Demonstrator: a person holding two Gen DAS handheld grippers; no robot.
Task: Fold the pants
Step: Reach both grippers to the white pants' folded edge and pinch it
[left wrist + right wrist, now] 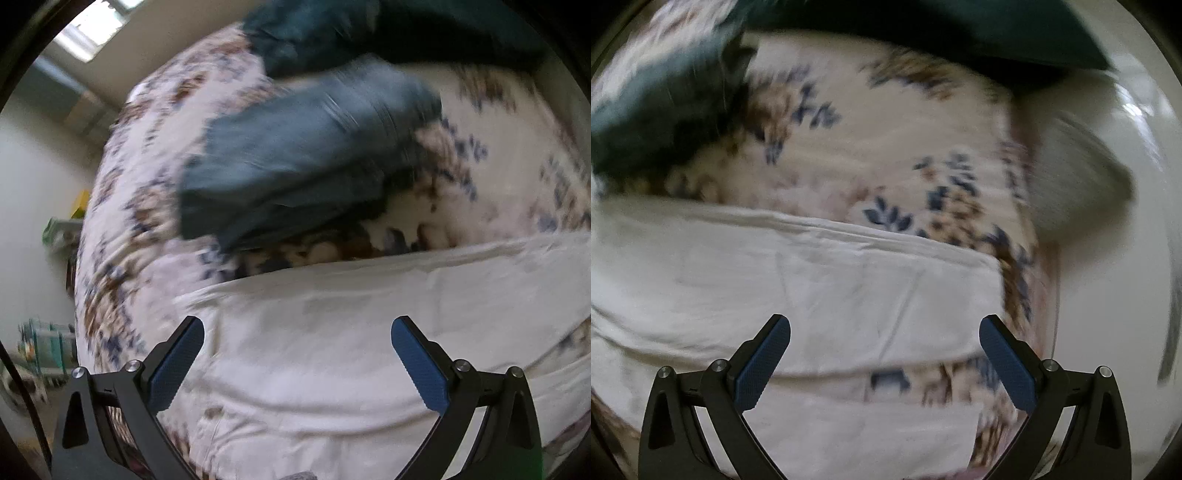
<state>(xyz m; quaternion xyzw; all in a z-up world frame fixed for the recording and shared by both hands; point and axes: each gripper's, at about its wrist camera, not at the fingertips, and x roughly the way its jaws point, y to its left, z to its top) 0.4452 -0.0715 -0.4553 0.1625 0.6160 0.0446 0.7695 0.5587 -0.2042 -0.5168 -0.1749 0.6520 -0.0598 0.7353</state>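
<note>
White pants [332, 332] spread flat on floral bedspread [147, 206], no legible writing, left gripper [297, 362] and right gripper [884, 360] both released, dark blue garment [303, 147] beyond, pale walls.

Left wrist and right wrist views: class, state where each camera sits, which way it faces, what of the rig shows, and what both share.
Left wrist view: sits on the left tool, looking forward and down over the white pants toward a blue-grey garment on the floral bedspread; both fingers show, spread, holding nothing.
Right wrist view: sits on the right tool, facing the pants' right end and the bed edge; both fingers show, spread.
Shared: pants, bedspread, blue-grey garment.
</note>
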